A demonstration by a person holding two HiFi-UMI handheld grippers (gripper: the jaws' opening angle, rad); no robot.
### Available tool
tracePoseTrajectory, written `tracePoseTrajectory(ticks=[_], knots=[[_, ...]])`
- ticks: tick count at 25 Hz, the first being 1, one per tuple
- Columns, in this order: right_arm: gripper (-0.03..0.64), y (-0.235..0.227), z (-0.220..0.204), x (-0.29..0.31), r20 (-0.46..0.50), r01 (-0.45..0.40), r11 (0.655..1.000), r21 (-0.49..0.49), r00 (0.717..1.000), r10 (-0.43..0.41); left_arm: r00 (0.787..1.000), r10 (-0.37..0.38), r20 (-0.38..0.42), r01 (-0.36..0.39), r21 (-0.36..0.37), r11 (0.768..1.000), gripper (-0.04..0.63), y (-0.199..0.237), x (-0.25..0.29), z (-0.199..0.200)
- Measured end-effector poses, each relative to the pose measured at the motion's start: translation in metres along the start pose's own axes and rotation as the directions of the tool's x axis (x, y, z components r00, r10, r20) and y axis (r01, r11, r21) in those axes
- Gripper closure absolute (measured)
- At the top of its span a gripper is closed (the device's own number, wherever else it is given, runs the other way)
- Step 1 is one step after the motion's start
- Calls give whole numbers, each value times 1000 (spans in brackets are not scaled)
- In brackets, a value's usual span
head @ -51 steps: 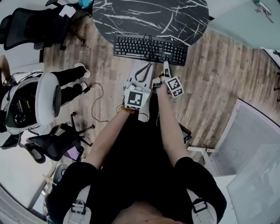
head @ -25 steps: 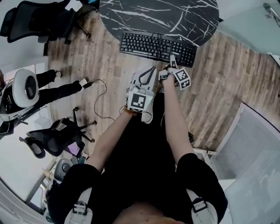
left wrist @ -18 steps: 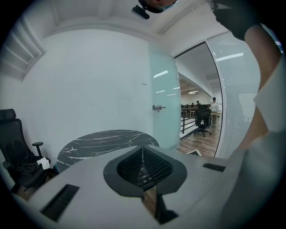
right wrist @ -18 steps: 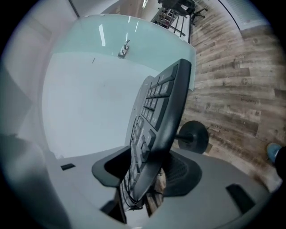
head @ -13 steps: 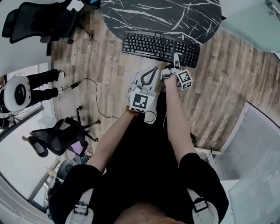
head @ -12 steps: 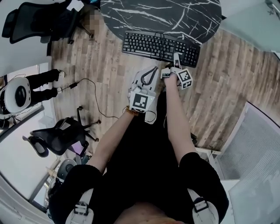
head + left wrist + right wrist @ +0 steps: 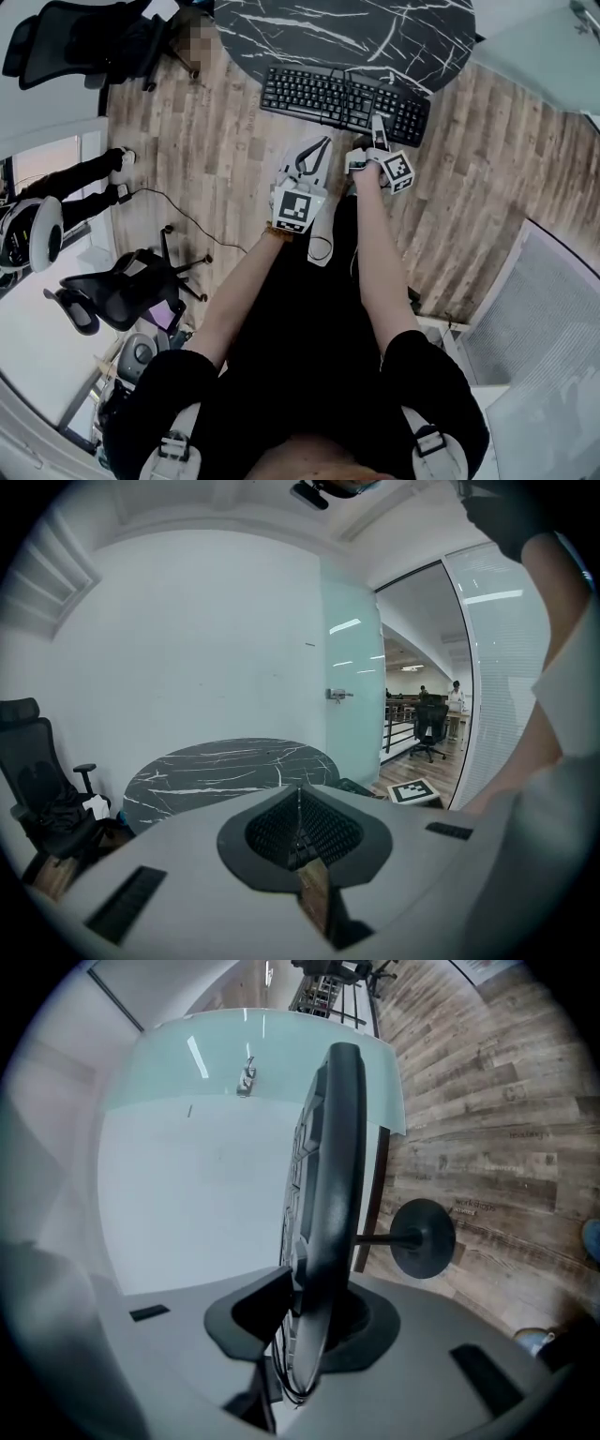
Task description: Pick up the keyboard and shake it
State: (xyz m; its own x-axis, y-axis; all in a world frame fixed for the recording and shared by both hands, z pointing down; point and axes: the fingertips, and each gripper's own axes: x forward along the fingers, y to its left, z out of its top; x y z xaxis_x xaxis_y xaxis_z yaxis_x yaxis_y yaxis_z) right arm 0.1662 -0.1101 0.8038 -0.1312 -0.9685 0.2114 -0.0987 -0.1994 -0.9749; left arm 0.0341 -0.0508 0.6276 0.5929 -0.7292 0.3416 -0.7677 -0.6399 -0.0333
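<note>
Right gripper view: right hand-held gripper (image 7: 314, 1312) jaws have just been closing, now clamped on keyboard (image 7: 336, 1166) edge. Keyboard sits at marble bench (image 7: 375, 28) near edge. Left hand-held gripper (image 7: 300, 817) jaws together, empty. Key legends unreadable.

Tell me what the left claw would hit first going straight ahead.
Likely the keyboard, lying just ahead of the left claw in the head view; relative height is unclear.

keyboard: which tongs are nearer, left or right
Right. The right tongs have just been closing on the near edge of the keyboard, by its right end; the left tongs, shut and empty, hang short of it.
</note>
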Motion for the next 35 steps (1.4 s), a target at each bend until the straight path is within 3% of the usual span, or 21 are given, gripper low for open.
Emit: tracePoseTrajectory(ticks=[7,15,19,27,32,35], knots=[[537,3,-1,-6,18,-66,994,91,998,65,1000,24,-19,-24,-18,1000,580,10,-5,-10],[538,28,0,-8,-23,-180,980,85,983,182,997,67,-33,-70,-128,989,580,32,-8,-23],[538,36,4,-13,-35,-223,972,81,974,226,996,78,-31,-82,-148,986,580,40,-11,-24],[537,69,5,-25,-30,-321,938,129,944,327,994,109,-27,-112,-232,966,580,60,-19,-27],[537,110,12,-34,-31,-394,910,127,916,401,992,127,-15,-123,-372,920,572,81,-29,-31],[537,138,16,-37,-47,-430,897,102,899,436,997,58,40,-30,-503,864,444,83,-30,-24]])
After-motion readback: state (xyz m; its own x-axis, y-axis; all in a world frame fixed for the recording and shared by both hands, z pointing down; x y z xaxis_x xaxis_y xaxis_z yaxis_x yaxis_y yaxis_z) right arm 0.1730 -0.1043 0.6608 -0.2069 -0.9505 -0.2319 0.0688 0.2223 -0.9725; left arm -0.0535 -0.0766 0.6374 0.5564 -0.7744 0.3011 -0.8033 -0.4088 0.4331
